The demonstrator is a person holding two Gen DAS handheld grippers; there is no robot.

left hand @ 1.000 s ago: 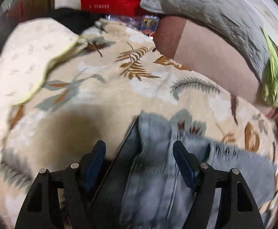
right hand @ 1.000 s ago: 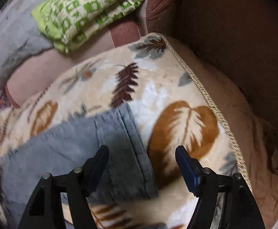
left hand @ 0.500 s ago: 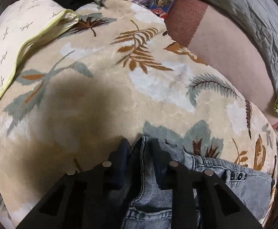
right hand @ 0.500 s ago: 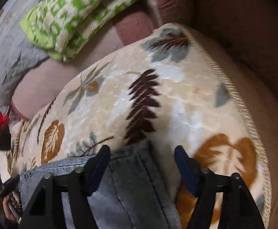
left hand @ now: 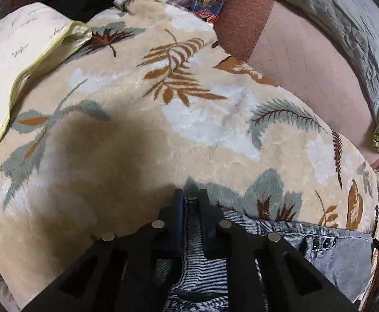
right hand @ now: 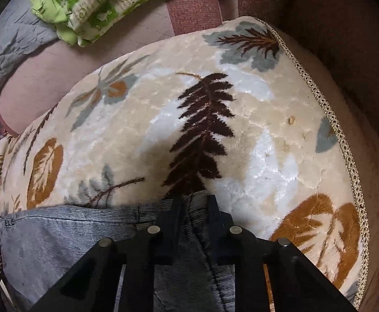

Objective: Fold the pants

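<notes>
both ends of the pants [left hand: 319, 249] waistband are pinched now: the left hand-held gripper [left hand: 191, 200] is clamped on one corner, the right hand-held gripper [right hand: 193, 202] on the other, fabric squeezed between the fingers. the pants lie flat on the leaf-print blanket [left hand: 137, 135], at its near edge. this looks like the grasp before the first fold; next, i'd guess, lift both corners together and carry them evenly across. beyond the blanket sit a grey quilt [left hand: 332, 7] and a green patterned pillow [right hand: 98, 2], the far corner too dark to read.

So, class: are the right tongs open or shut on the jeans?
Shut. The right tongs have their two tips drawn close together, with a ridge of the jeans edge pinched between them, over the leaf-print blanket.
</notes>
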